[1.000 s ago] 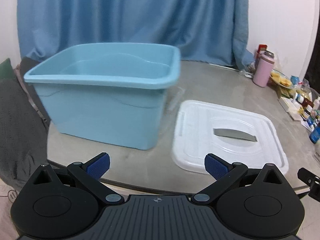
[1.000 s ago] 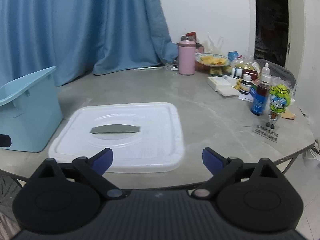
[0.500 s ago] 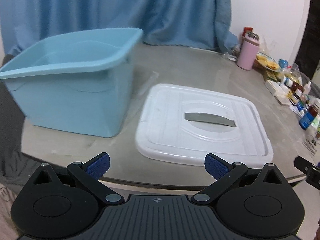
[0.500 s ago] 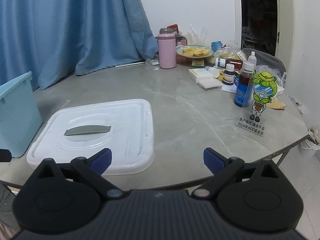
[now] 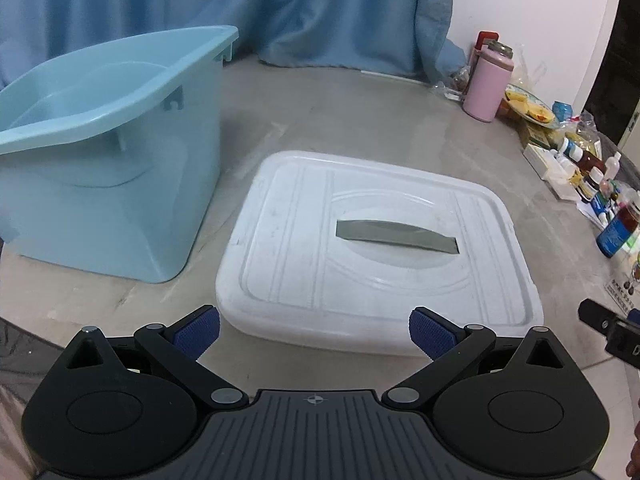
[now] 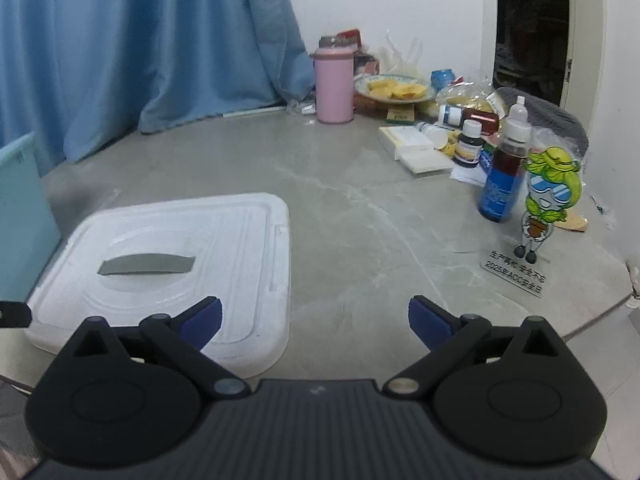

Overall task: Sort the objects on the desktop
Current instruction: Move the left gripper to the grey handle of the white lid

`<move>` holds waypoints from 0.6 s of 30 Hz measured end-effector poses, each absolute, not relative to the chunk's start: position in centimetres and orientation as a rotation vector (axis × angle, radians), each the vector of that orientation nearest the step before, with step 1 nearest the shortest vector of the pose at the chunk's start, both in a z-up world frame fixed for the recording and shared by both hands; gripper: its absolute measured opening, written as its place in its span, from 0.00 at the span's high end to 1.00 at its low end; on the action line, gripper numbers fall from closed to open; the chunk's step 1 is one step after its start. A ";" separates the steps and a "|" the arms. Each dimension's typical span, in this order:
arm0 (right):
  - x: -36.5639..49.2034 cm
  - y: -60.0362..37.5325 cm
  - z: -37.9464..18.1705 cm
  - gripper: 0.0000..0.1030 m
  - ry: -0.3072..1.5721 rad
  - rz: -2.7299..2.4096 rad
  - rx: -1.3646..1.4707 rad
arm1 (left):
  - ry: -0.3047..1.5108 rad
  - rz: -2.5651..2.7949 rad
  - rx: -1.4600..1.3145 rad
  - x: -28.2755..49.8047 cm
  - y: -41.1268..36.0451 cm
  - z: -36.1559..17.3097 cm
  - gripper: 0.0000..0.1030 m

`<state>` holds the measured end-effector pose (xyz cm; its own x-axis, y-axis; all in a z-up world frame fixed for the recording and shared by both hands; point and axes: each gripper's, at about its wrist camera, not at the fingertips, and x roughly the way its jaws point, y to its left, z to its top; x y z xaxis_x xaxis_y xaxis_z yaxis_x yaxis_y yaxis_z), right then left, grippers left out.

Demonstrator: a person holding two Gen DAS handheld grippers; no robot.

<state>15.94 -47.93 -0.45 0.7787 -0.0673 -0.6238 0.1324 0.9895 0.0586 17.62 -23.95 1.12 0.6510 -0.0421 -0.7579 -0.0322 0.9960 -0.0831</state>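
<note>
Both of my tools have slid to the right along the table's near edge since a second ago: from the left wrist, the light blue bin [image 5: 108, 152] that sat dead ahead is now off to the left, and the white lid [image 5: 372, 248] has taken the middle of the view. From the right wrist, that lid [image 6: 172, 264] has slipped toward the lower left, and the crowd of bottles now looms closer.

My left gripper [image 5: 314, 332] tips steeply down at the lid's near edge, its blue pads [image 5: 198, 330] spread wide with nothing between them; they hang just short of the lid, not touching it. My right gripper [image 6: 314, 322] tilts down less sharply, just right of the lid, over bare grey table [image 6: 360, 220]. Its jaws are opening and hold nothing, and its left pad [image 6: 202, 322] sits over the lid's near right corner.

Everything I place by the lid. It lies flat, its grey handle strip [image 5: 396, 236] in the recessed centre. The bin stands just left of it, apart by a narrow gap. Far behind and to the right of the lid stands the pink flask [image 6: 334, 84], with a plate of yellow food [image 6: 394, 90] beside it. Right of the lid, well apart, cluster the small bottles [image 6: 502, 176] and a green cartoon figure stand [image 6: 546, 200]. A blue curtain [image 5: 240, 4] hangs behind the lid.
</note>
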 end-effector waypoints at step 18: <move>21.8 -47.8 -1.9 0.03 0.755 -0.044 0.085 | 0.969 0.034 -0.059 24.3 -24.8 -1.6 0.01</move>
<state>21.85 -47.82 -1.91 0.7275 -0.0093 -0.6860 0.0703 0.9957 0.0611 24.34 -24.80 -1.59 0.5656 0.0028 -0.8247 -0.0552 0.9979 -0.0345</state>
